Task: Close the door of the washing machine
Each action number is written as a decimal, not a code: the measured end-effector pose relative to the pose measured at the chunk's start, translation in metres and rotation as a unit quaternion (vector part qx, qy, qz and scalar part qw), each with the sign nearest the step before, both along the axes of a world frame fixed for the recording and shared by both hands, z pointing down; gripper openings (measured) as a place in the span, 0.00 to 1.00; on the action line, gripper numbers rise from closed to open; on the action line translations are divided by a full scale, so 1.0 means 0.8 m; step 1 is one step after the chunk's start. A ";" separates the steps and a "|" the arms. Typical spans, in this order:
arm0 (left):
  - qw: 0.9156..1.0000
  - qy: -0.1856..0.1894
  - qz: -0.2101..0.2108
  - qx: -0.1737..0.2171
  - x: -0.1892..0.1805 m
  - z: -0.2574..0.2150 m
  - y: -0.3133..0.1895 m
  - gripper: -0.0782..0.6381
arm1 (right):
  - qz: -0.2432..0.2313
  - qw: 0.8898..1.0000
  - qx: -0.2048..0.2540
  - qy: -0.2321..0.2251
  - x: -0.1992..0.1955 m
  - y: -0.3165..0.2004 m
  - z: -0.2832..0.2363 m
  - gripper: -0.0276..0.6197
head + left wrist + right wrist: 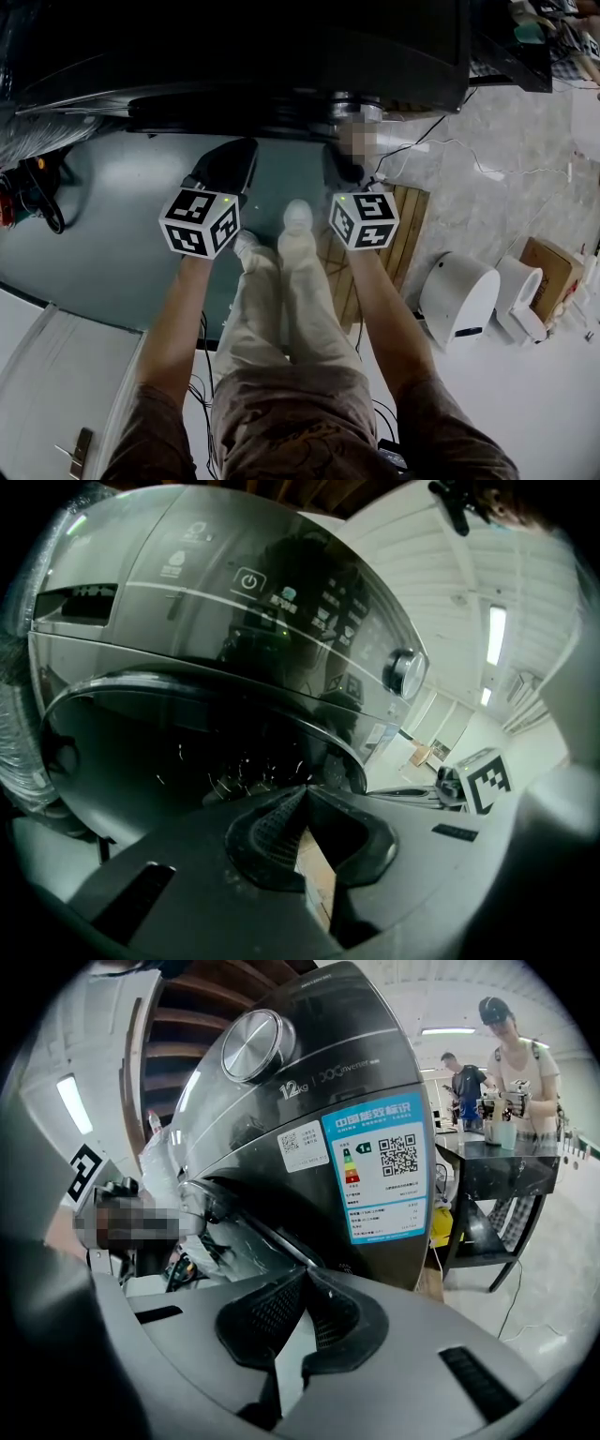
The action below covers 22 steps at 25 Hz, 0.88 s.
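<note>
Head view: 2 grippers, left gripper at 11 o'clock, right gripper at 1, 1 washing machine at 12, left gripper view: tongs pressed together, empty, door at 9, 1 dial at 2, right gripper view: tongs pressed together, empty, 1 label at 2.

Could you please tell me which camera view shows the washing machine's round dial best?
The right gripper view: the dial is large and bright, its face visible. The left gripper view shows the dial small and side-on. The head view shows only a silvery stub on the washing machine, possibly the dial.
</note>
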<state>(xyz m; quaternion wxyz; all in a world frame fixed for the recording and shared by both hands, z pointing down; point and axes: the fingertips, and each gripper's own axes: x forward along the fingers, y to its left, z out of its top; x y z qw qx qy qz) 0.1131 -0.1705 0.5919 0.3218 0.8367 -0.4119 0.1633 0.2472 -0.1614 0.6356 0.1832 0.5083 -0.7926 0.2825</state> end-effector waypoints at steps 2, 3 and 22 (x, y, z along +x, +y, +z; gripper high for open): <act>1.000 0.002 0.001 0.000 0.000 0.000 0.000 0.11 | -0.003 1.000 0.002 0.002 0.000 0.000 0.000 0.04; 1.000 0.003 0.002 0.000 0.000 0.000 -0.001 0.11 | -0.003 1.000 0.004 0.003 0.000 -0.001 0.000 0.04; 0.999 -0.005 -0.035 0.012 0.018 -0.080 0.003 0.11 | -0.057 0.997 0.027 -0.033 0.003 -0.003 -0.123 0.04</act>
